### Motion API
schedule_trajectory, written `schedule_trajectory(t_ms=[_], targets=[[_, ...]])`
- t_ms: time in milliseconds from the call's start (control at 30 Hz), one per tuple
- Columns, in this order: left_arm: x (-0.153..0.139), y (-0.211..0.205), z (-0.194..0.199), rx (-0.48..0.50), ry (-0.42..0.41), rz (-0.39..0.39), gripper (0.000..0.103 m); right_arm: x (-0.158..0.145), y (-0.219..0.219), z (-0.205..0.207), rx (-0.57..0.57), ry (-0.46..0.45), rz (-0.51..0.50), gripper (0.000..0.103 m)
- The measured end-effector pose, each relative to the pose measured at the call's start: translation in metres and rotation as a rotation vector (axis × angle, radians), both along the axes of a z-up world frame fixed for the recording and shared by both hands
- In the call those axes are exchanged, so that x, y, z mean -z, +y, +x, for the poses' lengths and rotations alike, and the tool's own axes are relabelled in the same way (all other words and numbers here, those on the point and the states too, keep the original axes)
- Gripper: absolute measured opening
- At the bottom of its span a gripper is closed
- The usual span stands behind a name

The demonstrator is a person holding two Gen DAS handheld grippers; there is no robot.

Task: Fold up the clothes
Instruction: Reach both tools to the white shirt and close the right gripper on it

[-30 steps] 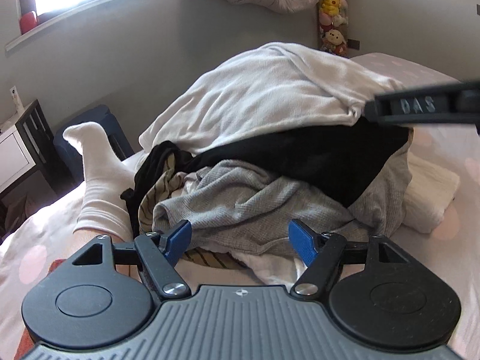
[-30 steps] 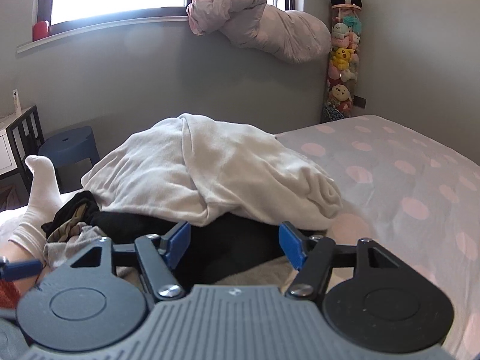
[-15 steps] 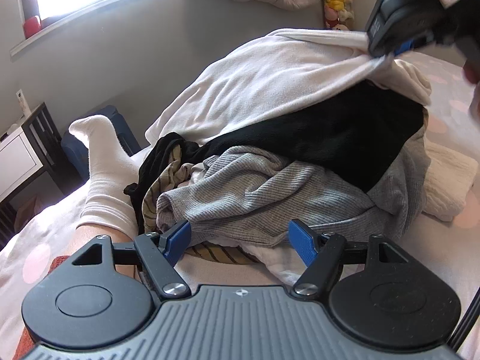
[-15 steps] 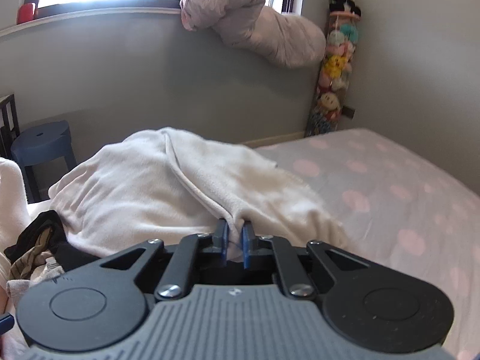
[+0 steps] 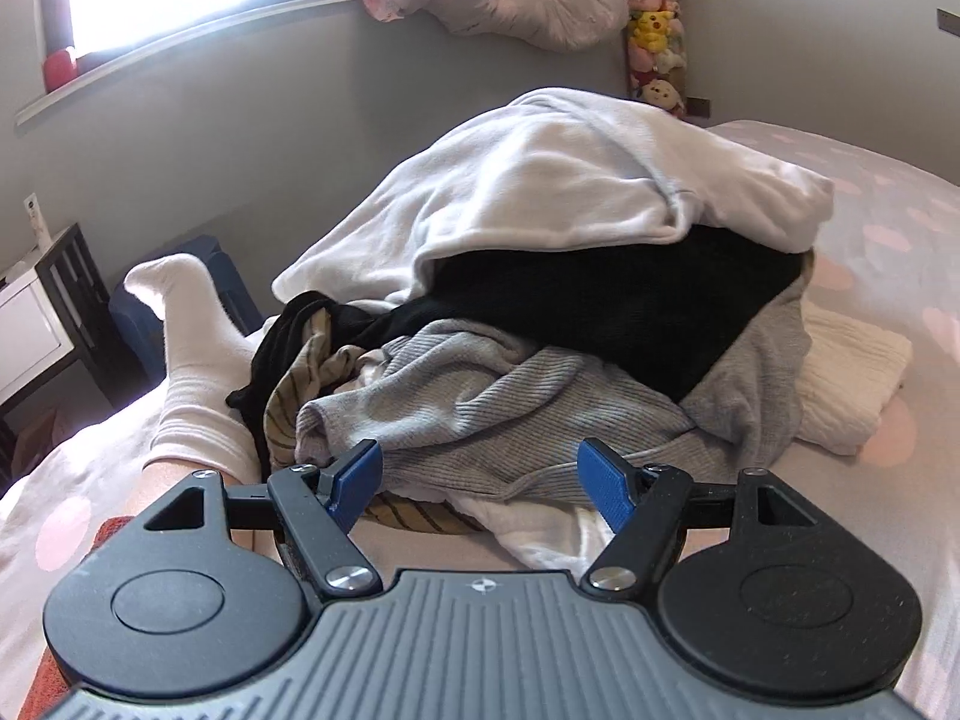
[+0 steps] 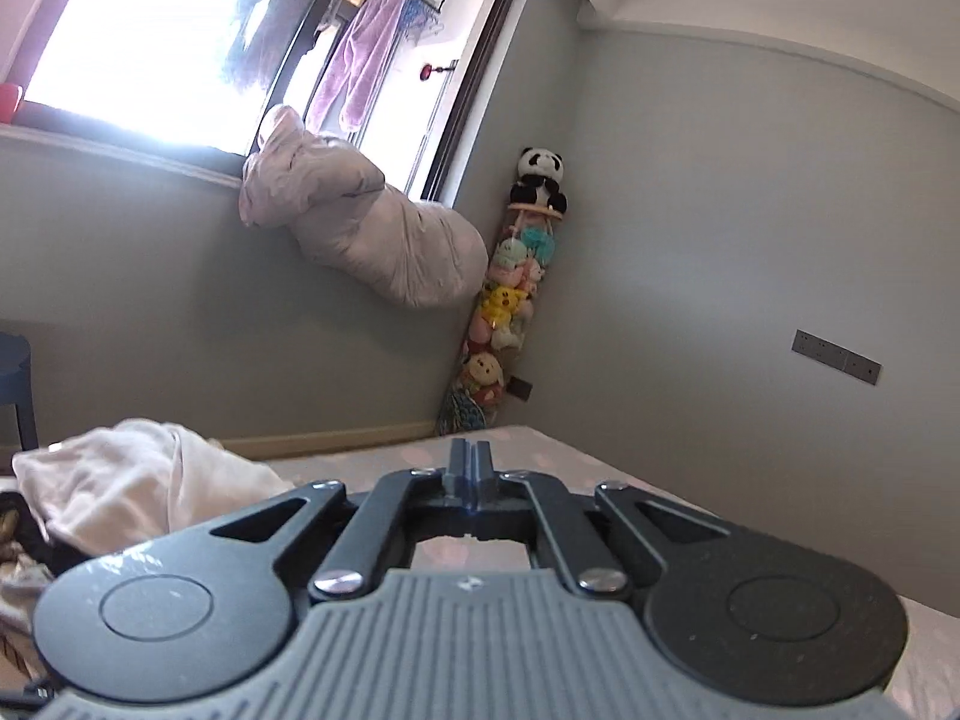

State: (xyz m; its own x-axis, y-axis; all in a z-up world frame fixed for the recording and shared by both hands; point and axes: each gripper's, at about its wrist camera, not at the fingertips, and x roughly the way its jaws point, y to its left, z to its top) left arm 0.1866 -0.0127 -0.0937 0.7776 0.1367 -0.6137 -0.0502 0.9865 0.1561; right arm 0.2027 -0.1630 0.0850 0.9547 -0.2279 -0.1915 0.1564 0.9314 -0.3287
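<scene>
Two tools show, one in each hand. The left tool [image 5: 480,474] is black plastic with blue flat pads, and its jaws stand wide with nothing between them. It hangs just in front of the soft pile of clothes on the bed [image 5: 888,192], which has a pale sheet with pink dots.

The right tool [image 6: 471,471] has its jaws pressed tight together, and no cloth shows between them. It points at the grey wall, up and away from the pile.

Half a second ago the right tool was pinching a fold of the white fleecy top; now that top has dropped back and the tool has gone up. One second ago its jaws were wide. The left tool has hardly moved.

The pile has about five pieces I can count. One white fleecy top [image 5: 540,192] lies on the very top, thick and puffy. One black smooth piece [image 5: 600,300] sits under it. One grey ribbed knit [image 5: 480,408] is crumpled at the front, just beside the left tool. One tan striped piece [image 5: 300,384] peeks out at the left. One cream folded cloth [image 5: 852,384] with a crinkly feel lies flat at the right, touching the pile.

One foot in a white sock [image 5: 186,324] sticks up at the left.
</scene>
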Motion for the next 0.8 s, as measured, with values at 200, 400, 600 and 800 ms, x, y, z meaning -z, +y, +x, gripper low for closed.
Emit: schedule_trajectory(t_ms=[200,400,600,800], targets=[[-0.002,-0.001,-0.004,0.043,0.011,0.056,0.071,0.031,-0.004,-0.016,-0.043,0.191,0.012,0.004],[-0.004,0.011,0.005,0.029,0.018,0.064,0.071,0.074,0.025,0.009,-0.130,0.317,0.045,0.015],[-0.003,0.025,0.022,-0.004,0.069,0.039,0.071,0.107,0.052,0.046,-0.216,0.362,0.011,0.039],[-0.001,0.041,0.031,-0.052,0.109,-0.007,0.071,0.128,0.064,0.084,-0.307,0.366,-0.021,0.066]])
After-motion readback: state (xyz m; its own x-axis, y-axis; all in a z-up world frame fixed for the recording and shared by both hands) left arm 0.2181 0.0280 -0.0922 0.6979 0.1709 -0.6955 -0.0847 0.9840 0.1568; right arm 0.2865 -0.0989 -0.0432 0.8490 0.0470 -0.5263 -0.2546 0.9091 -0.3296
